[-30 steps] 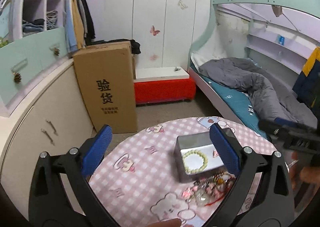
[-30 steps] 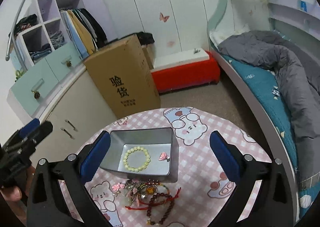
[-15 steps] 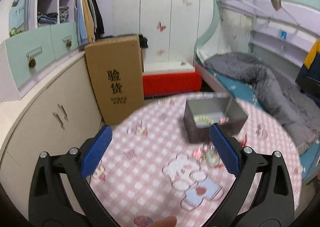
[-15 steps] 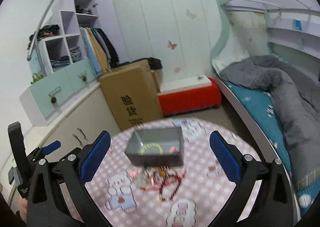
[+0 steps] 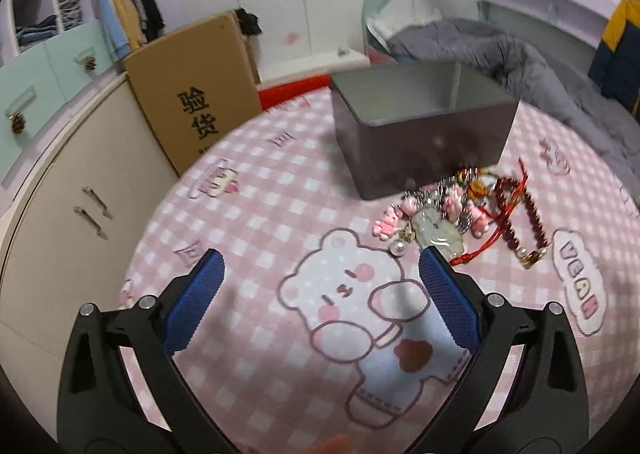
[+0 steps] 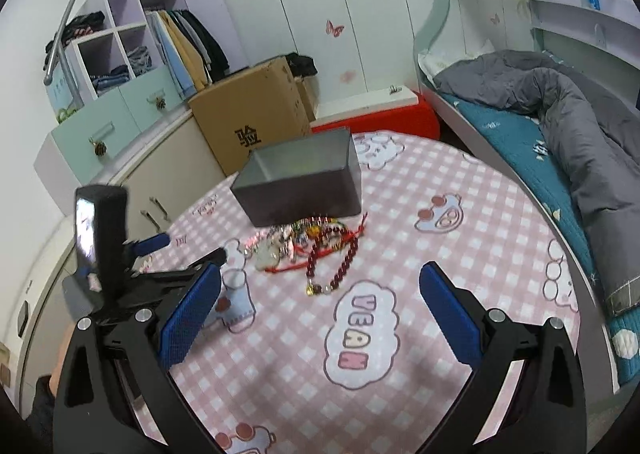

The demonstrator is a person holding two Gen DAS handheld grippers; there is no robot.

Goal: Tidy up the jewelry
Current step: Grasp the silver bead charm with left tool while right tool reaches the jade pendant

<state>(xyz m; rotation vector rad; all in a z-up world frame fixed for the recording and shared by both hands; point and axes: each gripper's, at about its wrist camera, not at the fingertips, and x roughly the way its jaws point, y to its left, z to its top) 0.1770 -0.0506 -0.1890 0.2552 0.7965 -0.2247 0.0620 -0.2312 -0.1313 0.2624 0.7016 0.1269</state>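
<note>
1. With both grippers low over the table (image 5: 256, 334), nothing gripped yet: left gripper (image 5: 320, 294) spread wide and empty, right gripper (image 6: 320, 306) spread wide and empty too.

2. Jewelry (image 5: 456, 214) heaped in one tangle on the pink checked cloth, just in front of the tin (image 5: 420, 134), touching or nearly touching its near wall. Same pile (image 6: 312, 250) in the right view, tin (image 6: 304, 182) behind it.

3. Biggest risk: tangling. Red cord (image 5: 496, 234) looped through dark beads (image 5: 532, 222) and charms (image 5: 432, 210); pinching one strand probably drags the whole clump, then sheds pieces on the way to the tin.

4. Second risk: a thin, flat grab. Cord and pearl (image 5: 398, 248) lying flush on cloth, easy for wide blue pads (image 5: 448, 306) to close over nothing, or to bunch the cloth instead.

5. Third risk: nudging the tin. Pile so close to its wall that a low approach could shove the tin back or tip it.

6. Fourth risk: collision. Left gripper (image 6: 160, 254) already close to the pile in the right view; both converging on one small heap could knock fingers together.

7. Tin contents not readable from these low angles, so fill level unknown.
</note>
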